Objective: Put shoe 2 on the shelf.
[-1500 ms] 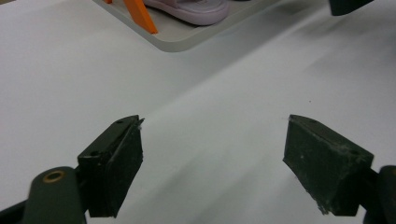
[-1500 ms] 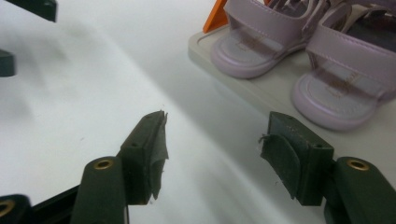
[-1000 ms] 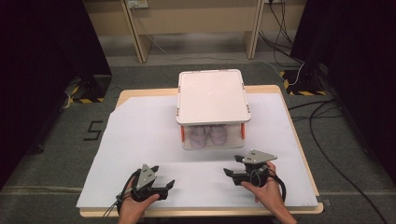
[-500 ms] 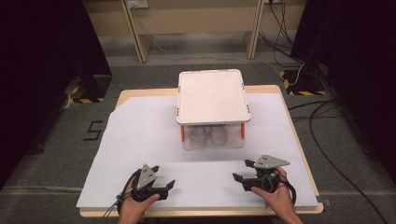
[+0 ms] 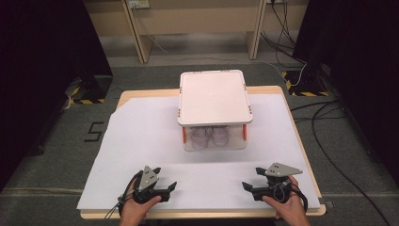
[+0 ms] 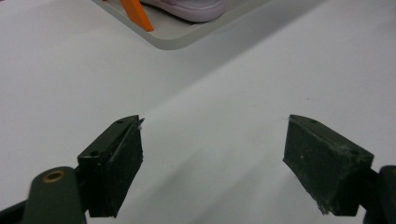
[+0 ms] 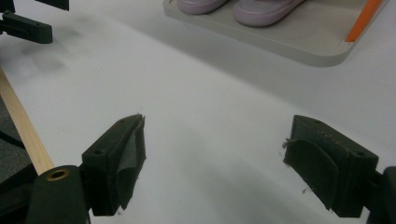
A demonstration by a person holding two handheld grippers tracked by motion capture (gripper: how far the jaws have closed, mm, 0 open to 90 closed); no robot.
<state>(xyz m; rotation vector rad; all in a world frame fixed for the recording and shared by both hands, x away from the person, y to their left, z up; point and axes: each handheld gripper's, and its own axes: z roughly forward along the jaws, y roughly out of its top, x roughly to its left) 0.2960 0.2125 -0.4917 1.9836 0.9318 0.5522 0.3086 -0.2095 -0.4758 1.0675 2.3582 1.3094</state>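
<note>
We hold two grippers: left gripper (image 5: 173,187) spread, nothing between jaws; right gripper (image 5: 245,187) jaws just been opening, spread, nothing between. Both rest on white sheet (image 5: 141,136). Ahead, well apart: one lidded clear box (image 5: 214,96), two pink shoes (image 5: 209,137) inside.

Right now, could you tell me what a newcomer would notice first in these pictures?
A clear plastic storage box with a white lid and orange latches sits mid-table, holding a pair of pale pink shoes. Nearer the person, the left gripper and right gripper rest open on the white paper sheet, both empty.
</note>
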